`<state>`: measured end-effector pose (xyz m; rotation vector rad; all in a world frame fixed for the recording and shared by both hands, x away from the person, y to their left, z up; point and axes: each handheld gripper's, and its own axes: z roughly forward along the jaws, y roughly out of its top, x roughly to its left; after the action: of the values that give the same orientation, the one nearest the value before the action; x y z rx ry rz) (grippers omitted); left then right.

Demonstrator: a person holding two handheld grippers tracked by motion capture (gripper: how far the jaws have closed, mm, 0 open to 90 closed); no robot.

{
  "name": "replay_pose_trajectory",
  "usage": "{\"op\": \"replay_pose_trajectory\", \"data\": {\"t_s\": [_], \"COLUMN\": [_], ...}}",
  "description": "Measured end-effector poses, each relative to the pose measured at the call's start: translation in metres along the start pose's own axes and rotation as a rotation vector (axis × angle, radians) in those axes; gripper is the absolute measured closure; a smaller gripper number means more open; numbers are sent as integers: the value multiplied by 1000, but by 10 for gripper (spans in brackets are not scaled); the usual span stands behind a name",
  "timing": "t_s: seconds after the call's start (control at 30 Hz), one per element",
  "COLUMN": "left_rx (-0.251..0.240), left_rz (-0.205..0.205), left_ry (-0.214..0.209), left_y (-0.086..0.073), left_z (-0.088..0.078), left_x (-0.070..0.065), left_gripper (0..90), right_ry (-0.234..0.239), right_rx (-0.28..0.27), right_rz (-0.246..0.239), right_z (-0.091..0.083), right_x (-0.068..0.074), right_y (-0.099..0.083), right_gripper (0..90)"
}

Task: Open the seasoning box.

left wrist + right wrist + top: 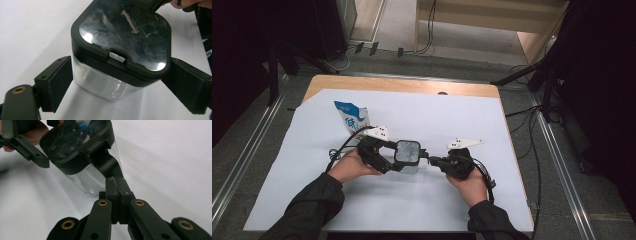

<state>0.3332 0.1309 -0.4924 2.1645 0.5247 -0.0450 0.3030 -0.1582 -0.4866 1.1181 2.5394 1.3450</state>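
R gripper [117,185] jaws pressed together pinching the jug handle [108,162], L gripper [120,85] jaws spread either side of the clear lidded jug [120,50] mid-table w/o pressing: close L squarely on body below lid [407,151], keep R steady.

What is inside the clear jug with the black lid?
Through the clear wall of the jug nothing shows but the white table cover behind it; it looks empty. The black lid hides the top part, and its glossy panel reflects too much to see through.
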Motion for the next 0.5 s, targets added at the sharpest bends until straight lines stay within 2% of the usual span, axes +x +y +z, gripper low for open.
{"op": "replay_pose_trajectory", "data": {"t_s": [0.33, 0.5], "left_rx": [-5, -2], "left_rz": [14, 19], "left_ry": [-14, -7], "left_y": [0, 1], "left_z": [5, 5], "left_x": [3, 2], "left_gripper": [115, 111], "right_ry": [-3, -6], "right_rx": [1, 0], "right_rz": [6, 6], "right_z": [0, 0], "right_x": [1, 2], "right_y": [-1, -2], "right_gripper": [900, 900]}}
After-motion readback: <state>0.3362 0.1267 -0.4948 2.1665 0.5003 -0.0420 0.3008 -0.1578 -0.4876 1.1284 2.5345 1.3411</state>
